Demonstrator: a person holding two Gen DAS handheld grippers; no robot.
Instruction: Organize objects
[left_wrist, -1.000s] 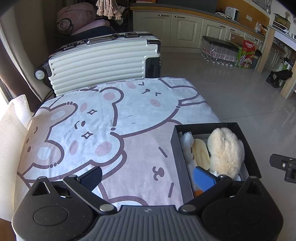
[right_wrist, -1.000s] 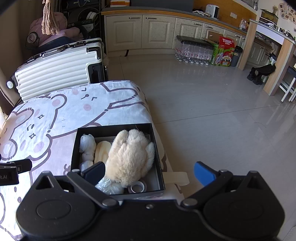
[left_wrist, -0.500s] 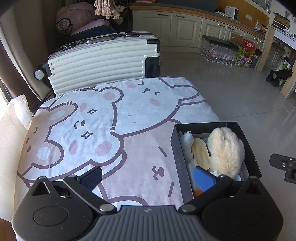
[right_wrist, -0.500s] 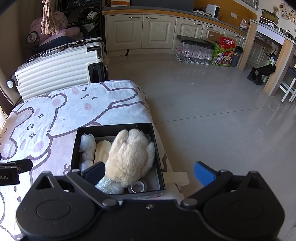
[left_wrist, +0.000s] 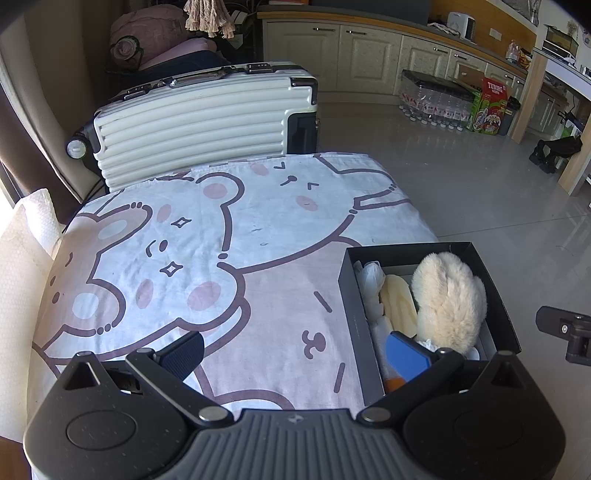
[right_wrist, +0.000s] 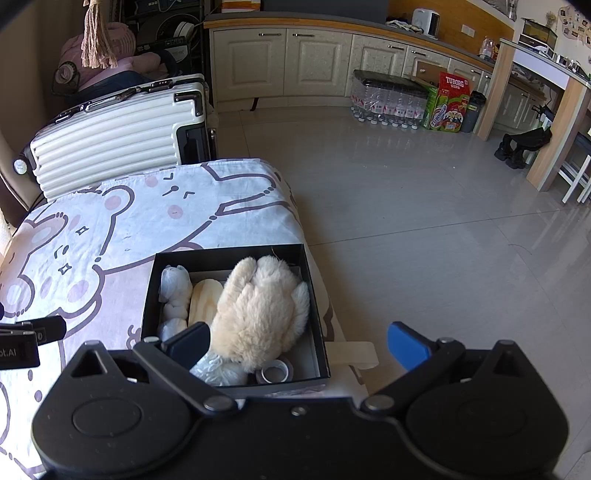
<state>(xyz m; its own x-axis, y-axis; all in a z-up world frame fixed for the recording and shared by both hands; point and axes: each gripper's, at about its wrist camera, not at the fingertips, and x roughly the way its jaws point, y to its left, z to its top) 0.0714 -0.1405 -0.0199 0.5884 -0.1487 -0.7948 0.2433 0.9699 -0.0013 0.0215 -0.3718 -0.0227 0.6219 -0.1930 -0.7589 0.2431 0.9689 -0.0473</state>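
A black open box (left_wrist: 352, 295) (right_wrist: 149, 295) sits at the right edge of a table covered with a bear-print cloth (left_wrist: 221, 240) (right_wrist: 110, 221). Inside lie a cream fluffy plush (left_wrist: 448, 302) (right_wrist: 258, 317), a pale ribbed pad (left_wrist: 397, 310) (right_wrist: 203, 299), white wrapped bundles (right_wrist: 173, 291) and a tape roll (right_wrist: 275, 371). My left gripper (left_wrist: 295, 356) hovers open over the cloth's near edge, its blue fingertip (left_wrist: 406, 356) above the box. My right gripper (right_wrist: 297, 347) is open too, spanning the box's near right corner, with nothing held.
A white ribbed suitcase (left_wrist: 199, 125) (right_wrist: 118, 140) lies beyond the table's far end. A paper towel roll (left_wrist: 22, 266) stands at the left. Tiled floor (right_wrist: 424, 221) stretches to the right, with bottled water packs (right_wrist: 388, 99) and cabinets at the back.
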